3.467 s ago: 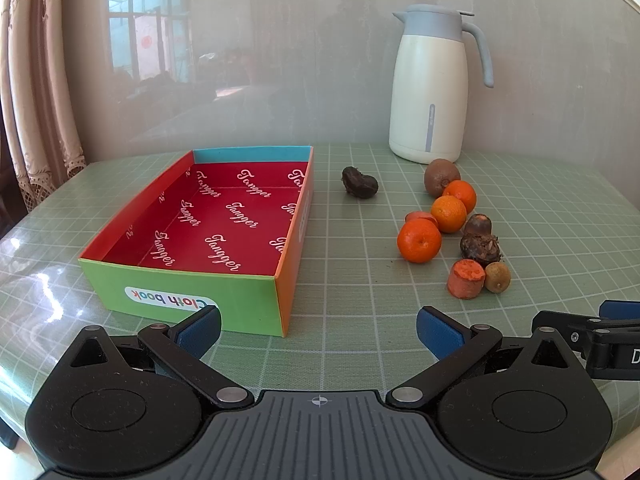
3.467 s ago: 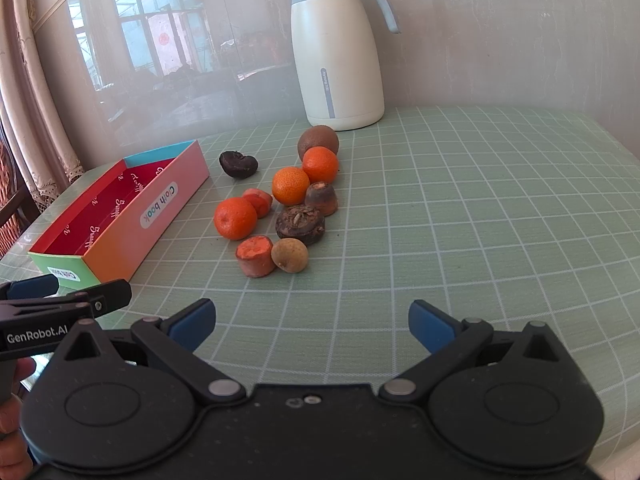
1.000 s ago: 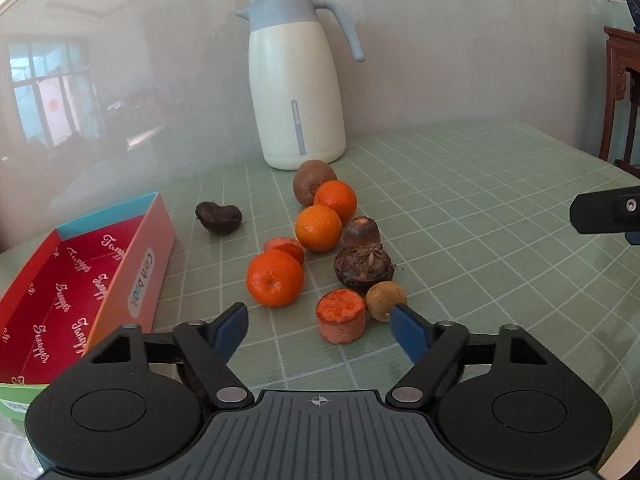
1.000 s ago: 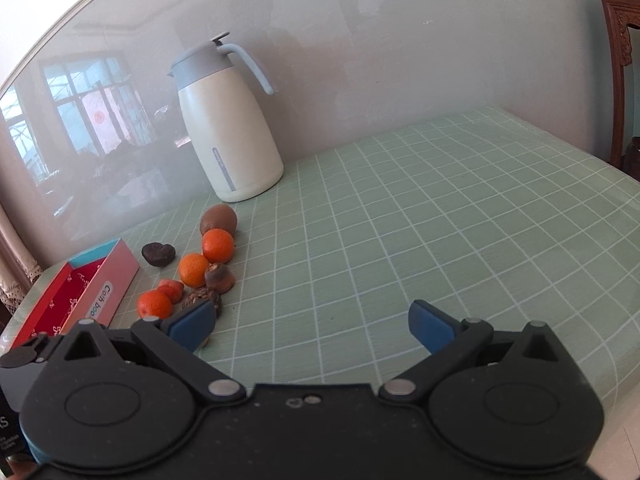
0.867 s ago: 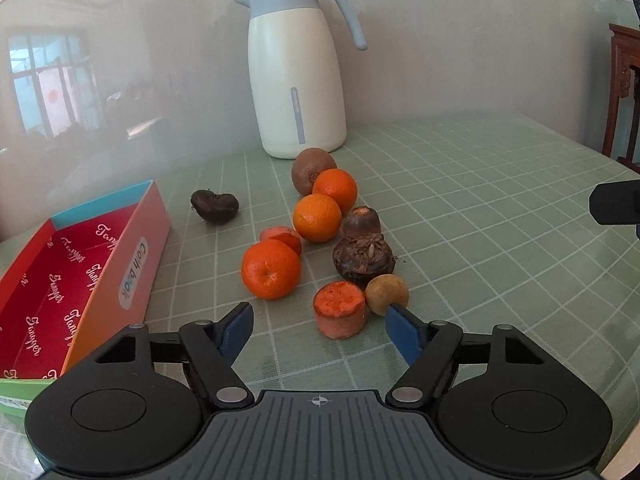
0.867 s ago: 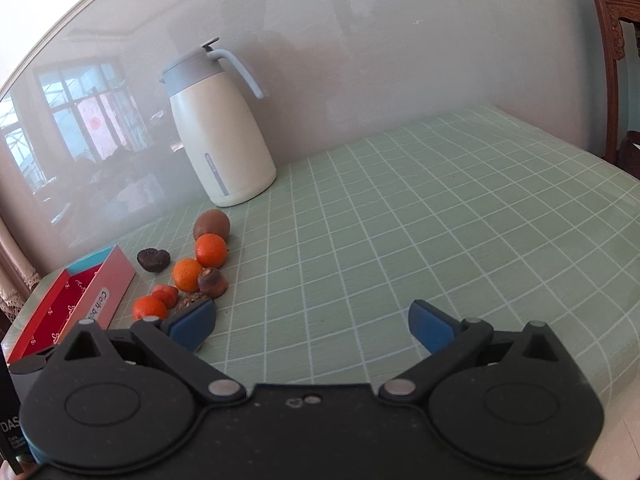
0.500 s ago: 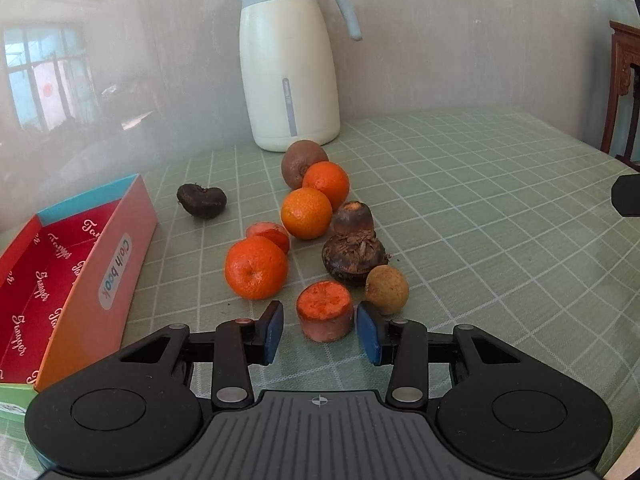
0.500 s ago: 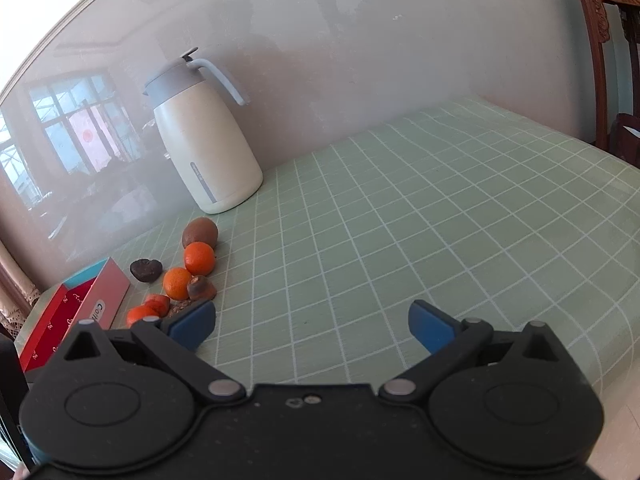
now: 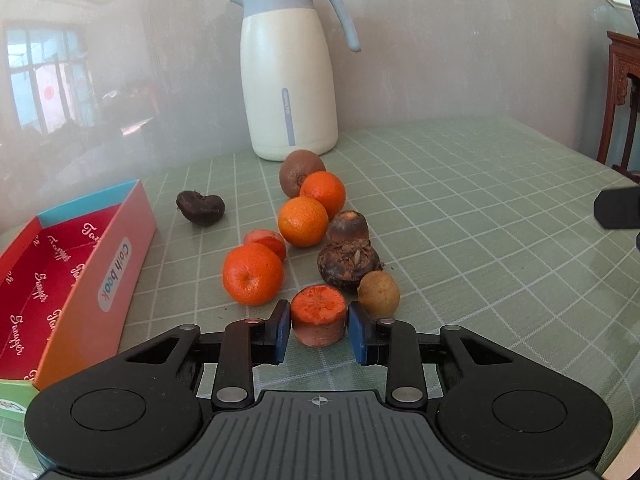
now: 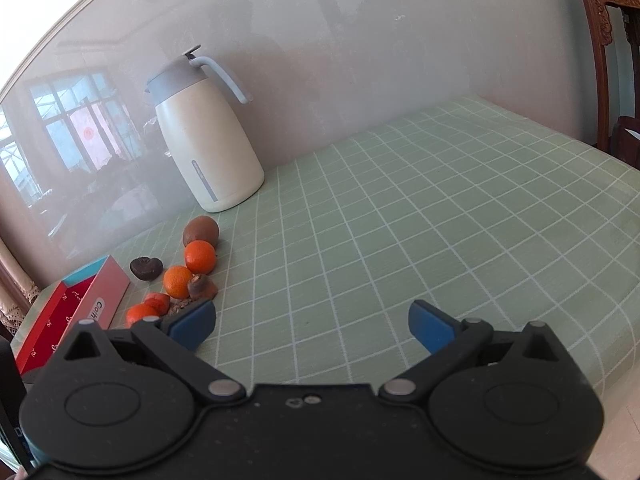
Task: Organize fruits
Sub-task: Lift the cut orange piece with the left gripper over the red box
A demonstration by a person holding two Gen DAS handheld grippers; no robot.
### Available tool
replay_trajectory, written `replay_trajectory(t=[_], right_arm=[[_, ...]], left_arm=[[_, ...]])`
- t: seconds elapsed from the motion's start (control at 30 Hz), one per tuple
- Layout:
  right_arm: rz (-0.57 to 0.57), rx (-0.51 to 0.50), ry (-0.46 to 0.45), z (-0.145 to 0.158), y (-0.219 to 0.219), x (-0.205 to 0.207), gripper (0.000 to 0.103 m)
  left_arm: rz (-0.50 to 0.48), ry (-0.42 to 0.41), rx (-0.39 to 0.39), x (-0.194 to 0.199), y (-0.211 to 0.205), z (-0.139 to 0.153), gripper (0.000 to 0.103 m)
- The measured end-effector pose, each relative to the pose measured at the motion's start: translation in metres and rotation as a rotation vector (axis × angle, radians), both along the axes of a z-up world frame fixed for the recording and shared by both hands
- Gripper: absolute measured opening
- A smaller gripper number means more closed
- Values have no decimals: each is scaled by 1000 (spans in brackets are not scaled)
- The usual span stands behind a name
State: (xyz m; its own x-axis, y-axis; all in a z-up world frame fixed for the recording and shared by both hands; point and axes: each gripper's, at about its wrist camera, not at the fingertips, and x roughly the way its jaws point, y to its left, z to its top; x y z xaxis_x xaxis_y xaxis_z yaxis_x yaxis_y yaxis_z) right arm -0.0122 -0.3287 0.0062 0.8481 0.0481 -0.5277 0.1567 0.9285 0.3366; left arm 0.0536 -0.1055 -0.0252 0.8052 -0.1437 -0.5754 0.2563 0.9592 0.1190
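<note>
In the left wrist view my left gripper (image 9: 319, 332) has its blue pads against both sides of an orange cut carrot piece (image 9: 318, 314) that rests on the green checked table. Behind it lie a tangerine (image 9: 253, 274), a small tan fruit (image 9: 378, 294), a dark rough fruit (image 9: 347, 265), two more tangerines (image 9: 303, 221), a kiwi (image 9: 298, 171) and a dark heart-shaped fruit (image 9: 201, 207). The red open box (image 9: 64, 276) stands to the left. My right gripper (image 10: 312, 326) is open and empty, held above the table to the right of the fruits (image 10: 188, 280).
A white thermos jug (image 9: 289, 80) stands at the back by the wall, also in the right wrist view (image 10: 204, 148). A dark wooden chair (image 9: 622, 100) stands past the table's right edge. The right gripper's tip (image 9: 618, 208) shows at the right of the left wrist view.
My left gripper moved right from the box to the fruits and closed its jaws around the carrot piece. My right gripper rose and pulled away to the right, staying open.
</note>
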Motion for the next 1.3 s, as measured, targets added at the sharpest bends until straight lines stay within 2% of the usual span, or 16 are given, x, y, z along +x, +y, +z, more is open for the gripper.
replay_trajectory(t=[0.4, 0.63, 0.83, 1.07, 1.3], right_arm=[[4, -42, 20, -3, 14, 6, 103], [-30, -141, 38, -3, 25, 10, 103], [-14, -170, 59, -6, 30, 12, 103], [-10, -138, 59, -6, 26, 11, 103], [-26, -160, 65, -6, 24, 11, 103]], left_arm=[[56, -32, -33, -6, 27, 14, 31], [59, -35, -41, -6, 31, 15, 31], [56, -30, -42, -5, 29, 15, 31], [54, -28, -34, -4, 26, 13, 31], [52, -32, -32, -4, 23, 12, 31]])
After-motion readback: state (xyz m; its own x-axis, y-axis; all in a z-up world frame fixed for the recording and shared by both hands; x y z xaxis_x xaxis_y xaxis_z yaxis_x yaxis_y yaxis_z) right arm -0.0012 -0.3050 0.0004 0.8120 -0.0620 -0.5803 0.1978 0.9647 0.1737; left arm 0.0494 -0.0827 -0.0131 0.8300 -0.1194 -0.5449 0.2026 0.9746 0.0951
